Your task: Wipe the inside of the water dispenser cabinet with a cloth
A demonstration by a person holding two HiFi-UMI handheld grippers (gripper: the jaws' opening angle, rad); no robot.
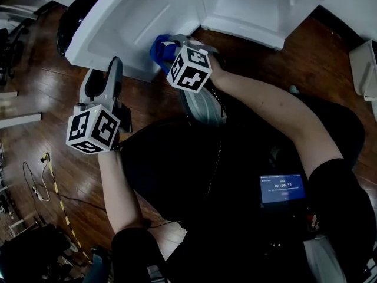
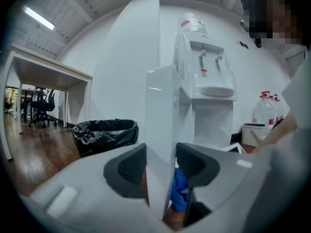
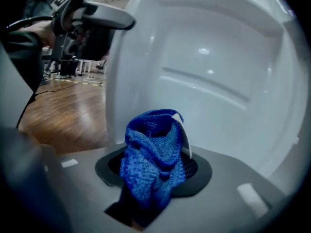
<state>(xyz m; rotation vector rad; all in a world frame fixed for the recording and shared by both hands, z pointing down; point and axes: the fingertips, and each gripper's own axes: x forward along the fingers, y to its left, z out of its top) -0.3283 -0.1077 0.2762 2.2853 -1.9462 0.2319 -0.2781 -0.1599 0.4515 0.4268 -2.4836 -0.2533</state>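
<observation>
Office-type rm: wood floor [image 1: 35,93] underfoot, white walls, desk [image 2: 53,67] + chairs far back in left gripper view. Against wall, white water dispenser [image 2: 206,76], taps up top, cabinet [image 1: 253,10] low down w/ door [image 1: 135,16] swung wide open, presumably to give access inside. To one side, bin [image 2: 104,135] w/ black bag; to other, water jugs [image 2: 266,113] on floor.

Crouched low & close in front, going by head view: fits a cabinet set at floor level.

Left side: door's free edge pinched in left gripper [image 2: 160,165], pads clenched either side of thin white panel. Prob. there to pin door open & steady, stopping any swing during wiping. Pointing roughly level, along door.

Right side: blue cloth [image 3: 153,144] grasped tight in right gripper [image 3: 153,171], bunched into a wad standing up & forward past jaws, prob. to put fabric, not plastic, on surface first. Aimed at moulded inner face of door, near it; contact w/ it not clear from any view. In head view, sits just beside door's lower corner, left of cabinet opening, not yet inside.

Reads as early stage: grip on cloth set, door held, cabinet interior still to do.

Small stuff: screen [image 1: 283,188] w/ timer at chest, cables [image 1: 53,184] trailing on floor at left.
</observation>
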